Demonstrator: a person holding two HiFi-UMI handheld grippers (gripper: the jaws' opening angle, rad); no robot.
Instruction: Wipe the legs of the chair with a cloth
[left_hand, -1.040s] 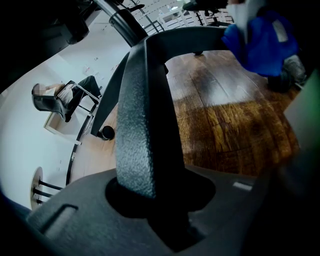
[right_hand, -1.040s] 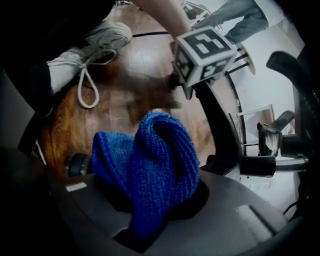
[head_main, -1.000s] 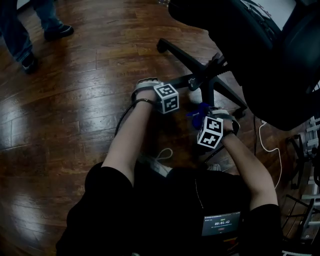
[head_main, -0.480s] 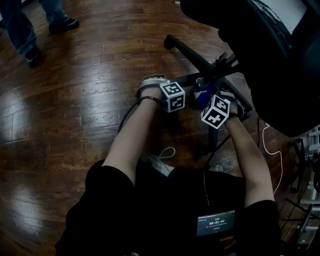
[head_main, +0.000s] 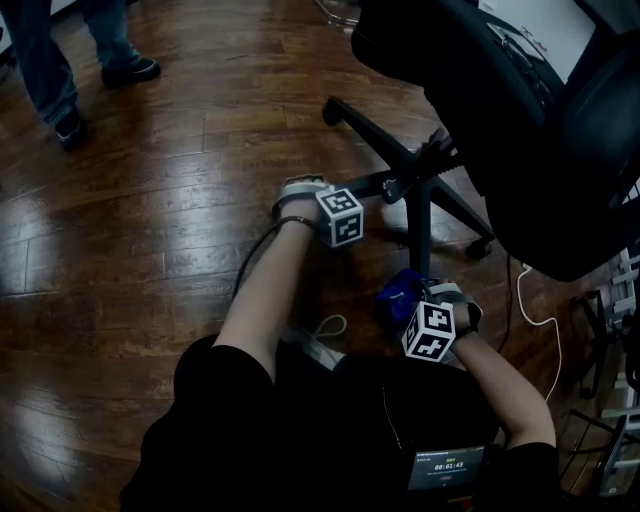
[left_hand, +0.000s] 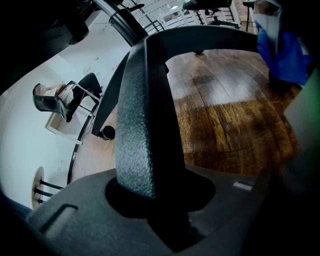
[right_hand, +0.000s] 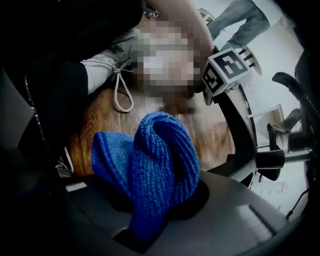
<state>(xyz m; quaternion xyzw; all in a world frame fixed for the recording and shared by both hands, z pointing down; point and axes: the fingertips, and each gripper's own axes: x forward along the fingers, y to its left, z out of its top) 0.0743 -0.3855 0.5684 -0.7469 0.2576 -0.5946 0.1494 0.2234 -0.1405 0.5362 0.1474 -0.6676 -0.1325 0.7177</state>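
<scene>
Right gripper (head_main: 412, 300) has pulled back from the chair hub toward the body. Its jaws are clamped on the blue cloth (head_main: 399, 288), which now sits beside the near end of the front leg (head_main: 425, 240); contact unclear. Left gripper (head_main: 368, 192) hasn't shifted, jaws clamped on the side leg (left_hand: 144, 125). Dark glossy wood floor (head_main: 130, 230), someone's shoes (head_main: 62, 125) top left, white cable (head_main: 540, 300) at right. Only the left gripper view shows white walls and a second chair (left_hand: 60, 102); only the right gripper view shows a laced sneaker (right_hand: 107, 67).
</scene>
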